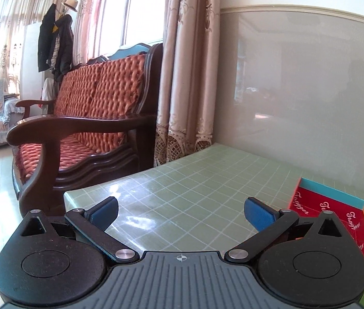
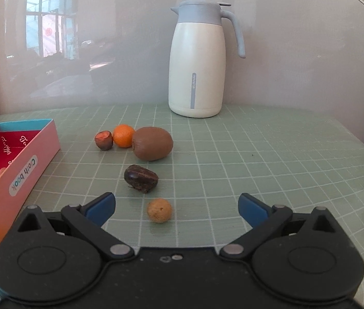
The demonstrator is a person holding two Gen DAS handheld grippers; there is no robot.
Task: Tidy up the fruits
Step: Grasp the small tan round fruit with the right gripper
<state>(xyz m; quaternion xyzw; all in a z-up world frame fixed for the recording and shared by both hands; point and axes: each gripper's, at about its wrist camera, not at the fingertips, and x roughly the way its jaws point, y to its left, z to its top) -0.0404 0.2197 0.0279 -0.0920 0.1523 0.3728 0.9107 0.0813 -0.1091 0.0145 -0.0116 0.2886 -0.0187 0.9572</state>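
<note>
Fruits on desk [image 2: 259,154]: kiwi [image 2: 152,143], orange [image 2: 123,135], halved reddish piece [image 2: 103,140], dark wrinkled fruit [image 2: 141,178], small tan ball [image 2: 159,210]. Likely light, roundish, prone to rolling; grip across the middle. Box [image 2: 27,159] lies left. Right tool [image 2: 176,208] released, angled down over tan ball. Left tool [image 1: 180,212] released, empty.

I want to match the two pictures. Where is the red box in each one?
Left wrist view: the red box sits at the right edge, behind the right finger.
Right wrist view: the red box sits at the left edge.
Shared landmark: the green checked tablecloth.
</note>
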